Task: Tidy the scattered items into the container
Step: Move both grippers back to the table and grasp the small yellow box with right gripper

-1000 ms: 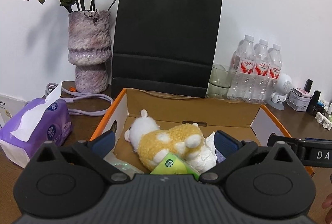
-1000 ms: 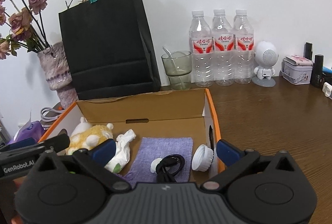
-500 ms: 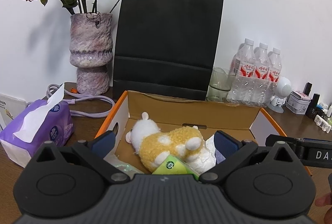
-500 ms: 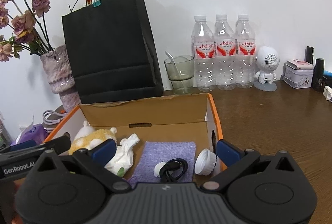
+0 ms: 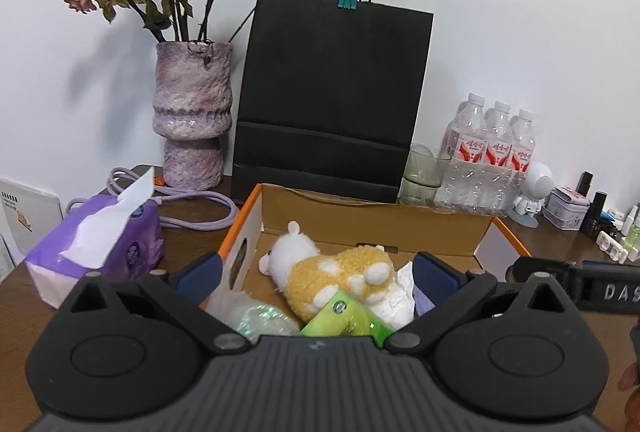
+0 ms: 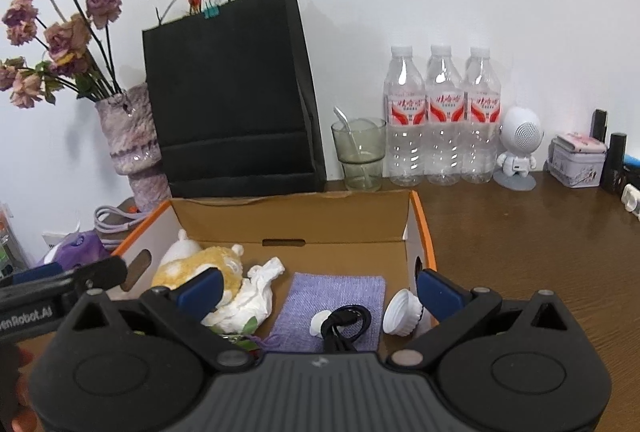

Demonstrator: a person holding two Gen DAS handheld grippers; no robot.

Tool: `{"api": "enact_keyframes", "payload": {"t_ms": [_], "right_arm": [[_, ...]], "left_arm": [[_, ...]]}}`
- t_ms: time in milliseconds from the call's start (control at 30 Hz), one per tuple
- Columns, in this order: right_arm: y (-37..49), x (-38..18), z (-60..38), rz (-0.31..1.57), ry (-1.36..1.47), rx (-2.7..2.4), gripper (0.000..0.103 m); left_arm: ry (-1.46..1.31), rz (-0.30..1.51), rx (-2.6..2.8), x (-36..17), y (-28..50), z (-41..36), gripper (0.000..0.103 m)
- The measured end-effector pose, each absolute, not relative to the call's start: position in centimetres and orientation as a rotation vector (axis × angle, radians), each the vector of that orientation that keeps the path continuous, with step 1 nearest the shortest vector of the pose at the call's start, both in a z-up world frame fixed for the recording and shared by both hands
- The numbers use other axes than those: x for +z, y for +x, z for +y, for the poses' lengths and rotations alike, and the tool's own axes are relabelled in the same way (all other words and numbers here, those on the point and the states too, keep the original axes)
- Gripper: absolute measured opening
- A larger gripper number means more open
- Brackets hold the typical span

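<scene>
An open cardboard box (image 5: 372, 216) (image 6: 296, 220) with orange edges holds a yellow-and-white plush toy (image 5: 332, 272) (image 6: 192, 264), crumpled white tissue (image 5: 396, 296) (image 6: 252, 292), a green packet (image 5: 344, 320) and a clear plastic wrapper (image 5: 256, 316). On its right side lie a purple cloth (image 6: 332, 304), a black cable with a white plug (image 6: 340, 322) and a white ribbed cap (image 6: 402, 318). My left gripper (image 5: 316, 274) hangs open above the box's left half, holding nothing. My right gripper (image 6: 320, 290) hangs open above the right half, also with nothing in it.
Behind the box stand a black paper bag (image 5: 332, 96), a vase of dried roses (image 5: 192, 116), a glass (image 6: 360, 156) and three water bottles (image 6: 440, 120). A purple tissue pack (image 5: 96, 244) lies left. A small white robot figure (image 6: 518, 148) and a tin (image 6: 578, 160) stand right.
Both grippers have risen and drawn back from the box, so it sits lower and smaller in both views. Nothing in the box moved.
</scene>
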State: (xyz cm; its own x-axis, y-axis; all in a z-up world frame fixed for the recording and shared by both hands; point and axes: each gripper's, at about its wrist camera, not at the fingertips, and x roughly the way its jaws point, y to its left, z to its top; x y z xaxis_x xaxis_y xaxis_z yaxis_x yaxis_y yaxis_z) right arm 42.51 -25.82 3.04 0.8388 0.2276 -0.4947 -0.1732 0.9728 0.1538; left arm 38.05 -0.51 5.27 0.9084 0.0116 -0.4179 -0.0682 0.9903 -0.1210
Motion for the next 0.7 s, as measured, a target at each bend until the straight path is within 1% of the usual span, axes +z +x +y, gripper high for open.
{"api": "enact_keyframes", "payload": {"t_ms": [167,400,700], "right_arm": [[40.0,3.1,-26.1,0.535,0.051,0.222,0.103],[35.9,1.5,-27.4,0.552,-0.045,0.198,0.103],[32.0,-1.9,-29.6,0.584,-0.007,0.177,0.103]], "left_arm": [[-0.100,0.419,0.023,5.5,35.4,0.4,0.103],[-0.044,0.442,0.005,4.6,31.8,1.9,0.103],[-0.035,0.494,-0.014,2.5,29.4,2.5,0.103]]}}
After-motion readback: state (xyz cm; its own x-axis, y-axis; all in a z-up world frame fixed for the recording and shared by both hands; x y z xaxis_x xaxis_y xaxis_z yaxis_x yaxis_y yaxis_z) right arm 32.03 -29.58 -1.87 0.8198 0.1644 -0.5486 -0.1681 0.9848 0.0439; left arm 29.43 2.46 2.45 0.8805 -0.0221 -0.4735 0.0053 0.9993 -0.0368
